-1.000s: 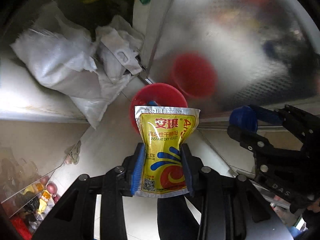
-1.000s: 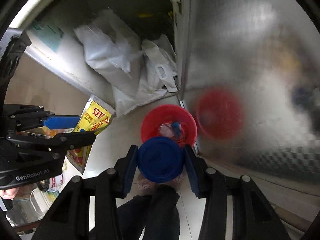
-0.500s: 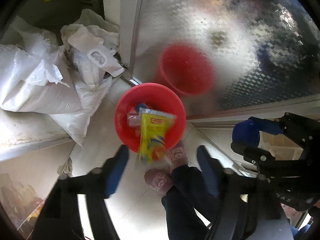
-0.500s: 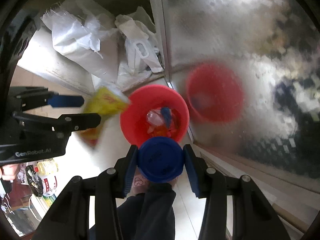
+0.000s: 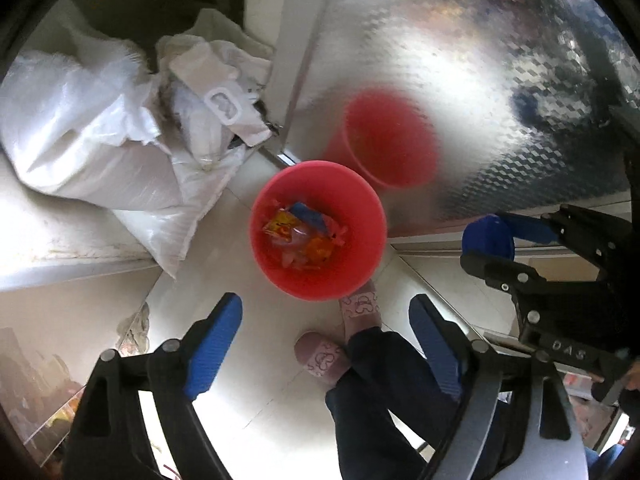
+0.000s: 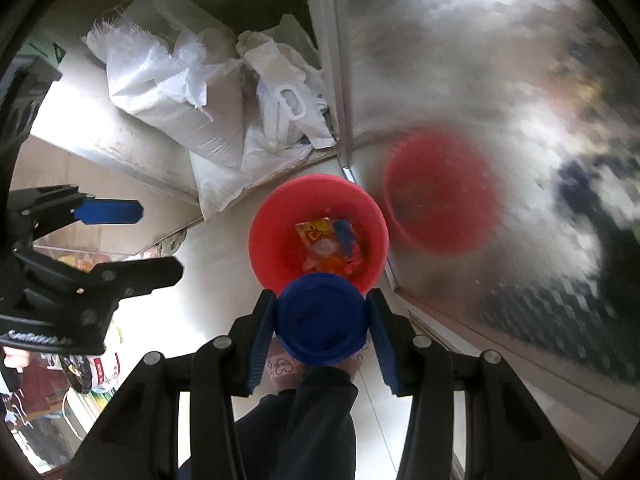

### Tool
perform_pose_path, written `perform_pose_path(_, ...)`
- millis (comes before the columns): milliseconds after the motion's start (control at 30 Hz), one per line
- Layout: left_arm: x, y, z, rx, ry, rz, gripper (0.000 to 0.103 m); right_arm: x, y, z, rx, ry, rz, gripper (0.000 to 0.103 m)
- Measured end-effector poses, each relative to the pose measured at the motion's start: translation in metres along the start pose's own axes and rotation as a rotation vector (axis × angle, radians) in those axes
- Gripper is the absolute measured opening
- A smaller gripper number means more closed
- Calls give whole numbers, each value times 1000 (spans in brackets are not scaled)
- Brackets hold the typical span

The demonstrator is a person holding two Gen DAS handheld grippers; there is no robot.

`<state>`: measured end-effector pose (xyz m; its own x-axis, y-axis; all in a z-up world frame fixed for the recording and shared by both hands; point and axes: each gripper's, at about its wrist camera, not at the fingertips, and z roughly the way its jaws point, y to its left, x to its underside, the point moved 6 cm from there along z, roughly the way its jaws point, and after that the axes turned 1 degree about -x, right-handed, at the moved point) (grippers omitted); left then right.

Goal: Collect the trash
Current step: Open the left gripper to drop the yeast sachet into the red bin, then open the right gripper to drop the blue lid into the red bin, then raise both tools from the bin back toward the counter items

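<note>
A red bin [image 5: 362, 204] [image 6: 262, 240] stands on the pale floor and holds several scraps. Among them lies a yellow yeast packet [image 5: 280, 229] [image 6: 315, 232]. My left gripper [image 5: 324, 304] [image 6: 156, 242] hangs above the bin's near rim. Its jaws are opening and nothing is between them. My right gripper [image 6: 322, 314] [image 5: 486, 240] is shut on a round blue lid [image 6: 322, 318] [image 5: 488, 234], held just over the bin's near edge.
White sacks [image 5: 88, 140] [image 6: 168, 92] lie piled left of the bin by a step. A patterned metal panel [image 5: 500, 80] on the right mirrors the bin. A person's slippers [image 5: 320, 356] and dark trouser legs stand right by the bin.
The yellow packet left my left gripper and dropped into the red bin as the jaws spread. Both grippers sank closer to the bin. The right kept its grip on the lid.
</note>
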<state>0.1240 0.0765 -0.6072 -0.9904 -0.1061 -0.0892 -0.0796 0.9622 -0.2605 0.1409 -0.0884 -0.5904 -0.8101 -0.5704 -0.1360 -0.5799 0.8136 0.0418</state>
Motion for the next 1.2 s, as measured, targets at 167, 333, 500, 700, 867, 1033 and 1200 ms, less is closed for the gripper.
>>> perform_pose_path(167,3,21,-3,-32,-31,-67,94,-4,6,3,-1,7,-49,43)
perform_pose_path(333,2,35,-5,-58,-44,-89,103,-8,11,8,6,8,-79,43)
perform_pose_path(500,2,37,1,-63,-20,-77,103,-11,15,14,6,16,-105,43)
perform_pose_path(700,3,41,5,-70,-2,-78,103,-16,18,15,9,6,-124,47)
perform_pose_path(867,4,43,5,-74,5,-81,103,-17,15,22,10,28,-108,72)
perform_pose_path(1033,10,42,-10,-71,-9,-99,103,-16,18,20,2,44,-100,85)
perform_pose_path(1200,21,42,-33,-96,-18,-112,103,-13,28,6,-8,41,-121,98)
